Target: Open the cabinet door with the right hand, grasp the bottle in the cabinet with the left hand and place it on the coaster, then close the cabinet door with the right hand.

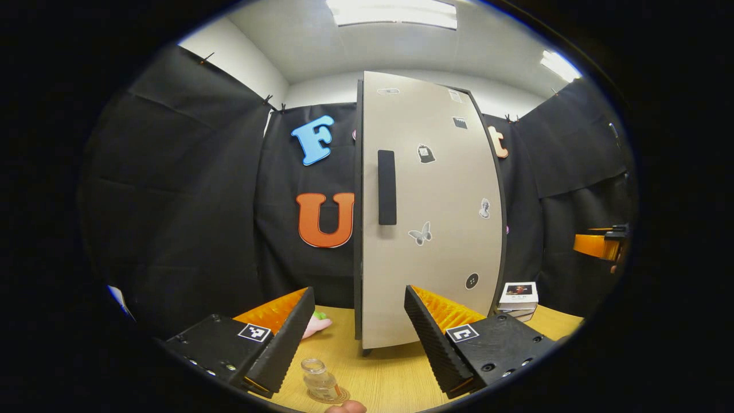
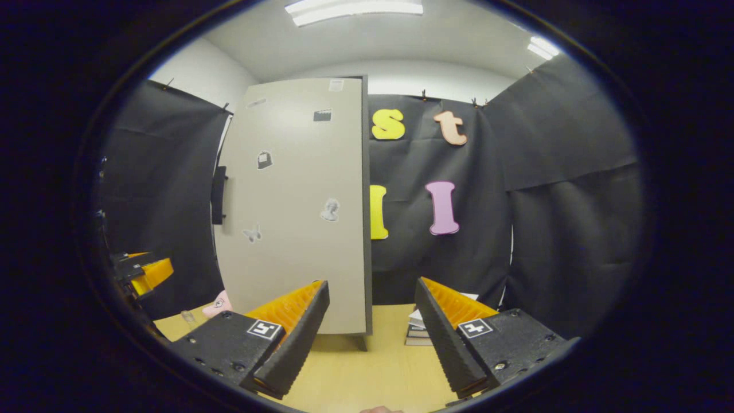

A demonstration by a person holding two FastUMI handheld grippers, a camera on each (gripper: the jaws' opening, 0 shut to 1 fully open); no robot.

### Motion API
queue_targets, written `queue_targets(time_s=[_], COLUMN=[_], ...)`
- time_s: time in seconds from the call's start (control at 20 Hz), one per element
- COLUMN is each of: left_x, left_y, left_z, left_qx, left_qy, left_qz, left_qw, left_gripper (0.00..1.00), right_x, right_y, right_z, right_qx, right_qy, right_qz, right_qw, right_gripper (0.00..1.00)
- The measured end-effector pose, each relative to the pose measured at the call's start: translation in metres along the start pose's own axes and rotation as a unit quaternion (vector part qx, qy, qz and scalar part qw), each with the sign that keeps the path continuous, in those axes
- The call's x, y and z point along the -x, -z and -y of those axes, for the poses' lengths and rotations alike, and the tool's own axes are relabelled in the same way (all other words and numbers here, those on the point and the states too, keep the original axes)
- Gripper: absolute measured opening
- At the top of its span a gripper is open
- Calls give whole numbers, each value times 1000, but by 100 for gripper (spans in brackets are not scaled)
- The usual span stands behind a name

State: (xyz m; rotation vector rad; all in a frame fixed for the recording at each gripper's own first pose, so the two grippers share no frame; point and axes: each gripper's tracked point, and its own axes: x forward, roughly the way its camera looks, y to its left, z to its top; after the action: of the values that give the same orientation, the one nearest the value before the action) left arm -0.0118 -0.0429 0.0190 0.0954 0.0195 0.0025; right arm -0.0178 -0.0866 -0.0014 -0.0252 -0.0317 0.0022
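The cabinet's beige door (image 1: 436, 218) stands shut, its black handle (image 1: 387, 187) near the left edge. In the right gripper view the same door (image 2: 292, 212) and handle (image 2: 218, 195) lie to the left. A small clear glass bottle (image 1: 319, 380) stands upright on a round coaster (image 1: 342, 396) on the wooden table, below and left of my open left gripper (image 1: 360, 304). My right gripper (image 2: 373, 295) is open and holds nothing, facing the cabinet's right edge. The bottle (image 2: 188, 317) appears faintly at the far left there.
A pink soft toy (image 1: 316, 326) lies left of the cabinet's foot. A stack of books (image 1: 518, 299) sits to its right on the table (image 1: 390, 378). The other gripper (image 1: 599, 245) hangs at the far right. Black cloth walls enclose the booth.
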Motion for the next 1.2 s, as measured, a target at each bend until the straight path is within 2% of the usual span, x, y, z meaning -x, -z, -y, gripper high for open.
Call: queue_targets(time_s=[0.25, 0.3, 0.4, 0.6, 0.85, 1.2], left_x=[-1, 1, 3, 5, 3, 4], left_y=[-5, -7, -11, -13, -13, -16], left_z=[7, 7, 8, 16, 24, 29], left_qx=[-2, -3, -8, -13, -8, -8], left_qy=[1, 0, -2, 4, 12, 14], left_qz=[6, 9, 17, 18, 13, 13], left_qw=[1000, 1000, 1000, 1000, 1000, 1000], left_gripper=[95, 95, 95, 95, 95, 95], right_x=[3, 3, 5, 7, 9, 8], right_y=[-1, 1, -1, -4, -12, -2], right_z=[-11, -17, -23, -32, -29, -23], right_qx=[-2, -3, 4, -4, -7, -27], right_qy=[-12, -19, -25, -35, -30, -25], right_qz=[15, 16, 17, 19, 27, 9], right_qw=[1000, 1000, 1000, 999, 999, 999], right_gripper=[97, 94, 99, 97, 97, 97])
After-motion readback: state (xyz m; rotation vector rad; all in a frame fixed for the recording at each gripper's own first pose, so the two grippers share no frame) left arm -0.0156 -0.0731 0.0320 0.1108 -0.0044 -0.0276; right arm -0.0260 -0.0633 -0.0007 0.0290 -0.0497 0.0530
